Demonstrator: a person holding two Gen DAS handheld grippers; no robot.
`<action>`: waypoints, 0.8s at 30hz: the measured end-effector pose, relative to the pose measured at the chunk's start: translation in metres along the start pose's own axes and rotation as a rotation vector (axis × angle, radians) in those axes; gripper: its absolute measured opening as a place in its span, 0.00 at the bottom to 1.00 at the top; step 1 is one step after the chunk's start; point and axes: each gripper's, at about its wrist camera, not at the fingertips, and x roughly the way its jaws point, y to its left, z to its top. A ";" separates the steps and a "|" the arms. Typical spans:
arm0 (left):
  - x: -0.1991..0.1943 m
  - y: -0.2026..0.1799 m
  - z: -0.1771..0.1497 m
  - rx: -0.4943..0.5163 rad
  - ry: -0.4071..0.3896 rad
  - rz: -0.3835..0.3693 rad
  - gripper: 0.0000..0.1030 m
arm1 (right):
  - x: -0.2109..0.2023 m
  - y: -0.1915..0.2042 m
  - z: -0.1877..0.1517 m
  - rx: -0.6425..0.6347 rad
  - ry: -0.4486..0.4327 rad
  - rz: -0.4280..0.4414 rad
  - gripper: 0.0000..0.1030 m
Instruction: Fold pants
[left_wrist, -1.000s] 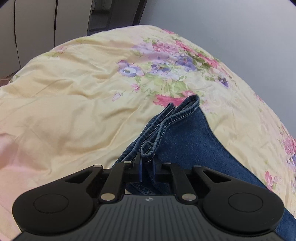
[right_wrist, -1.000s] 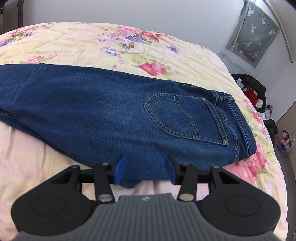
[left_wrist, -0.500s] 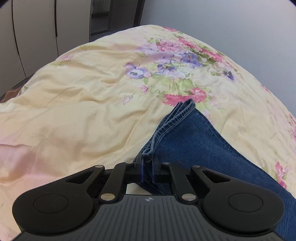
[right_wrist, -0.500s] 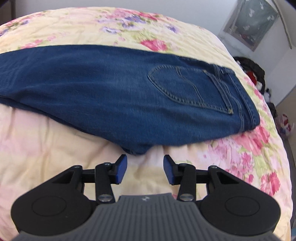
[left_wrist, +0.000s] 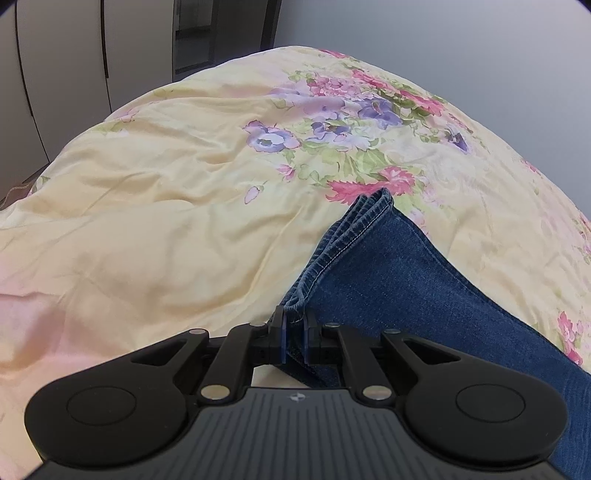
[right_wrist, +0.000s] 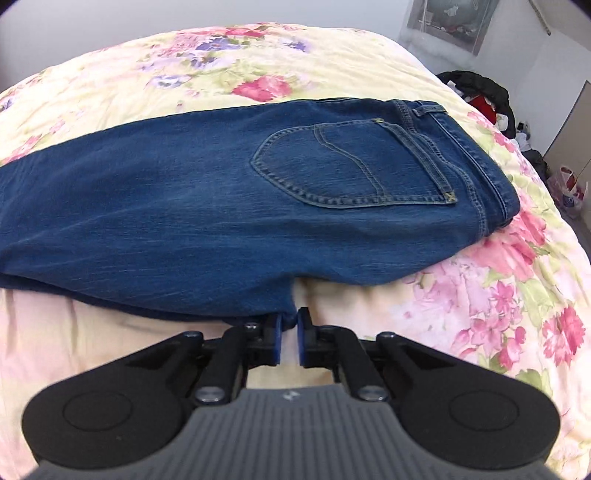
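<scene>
Blue jeans (right_wrist: 207, 206) lie folded lengthwise across the floral bedspread (right_wrist: 498, 295), back pocket up, waistband at the right. My right gripper (right_wrist: 290, 325) is shut on the crotch point of the jeans at their near edge. In the left wrist view the stacked leg hems (left_wrist: 354, 229) run away from me. My left gripper (left_wrist: 294, 325) is shut on the near corner of the hems.
The yellow bedspread (left_wrist: 166, 221) is wrinkled to the left of the hems. Wardrobe doors (left_wrist: 55, 74) stand beyond the bed at left. A pile of dark clothes (right_wrist: 480, 92) and a bag (right_wrist: 569, 188) sit off the bed's right side.
My right gripper has closed from open onto the crotch point of the jeans. My left gripper has kept its hold on the hems and shifted slightly.
</scene>
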 end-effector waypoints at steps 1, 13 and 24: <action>0.002 0.001 -0.003 -0.002 0.003 0.002 0.08 | 0.002 -0.002 0.001 0.011 0.013 0.005 0.00; 0.016 -0.007 -0.023 0.183 -0.021 0.159 0.47 | 0.018 0.004 0.001 -0.040 0.119 -0.020 0.01; -0.041 -0.053 -0.022 0.214 -0.110 0.094 0.62 | -0.028 -0.071 0.012 0.103 0.076 0.065 0.35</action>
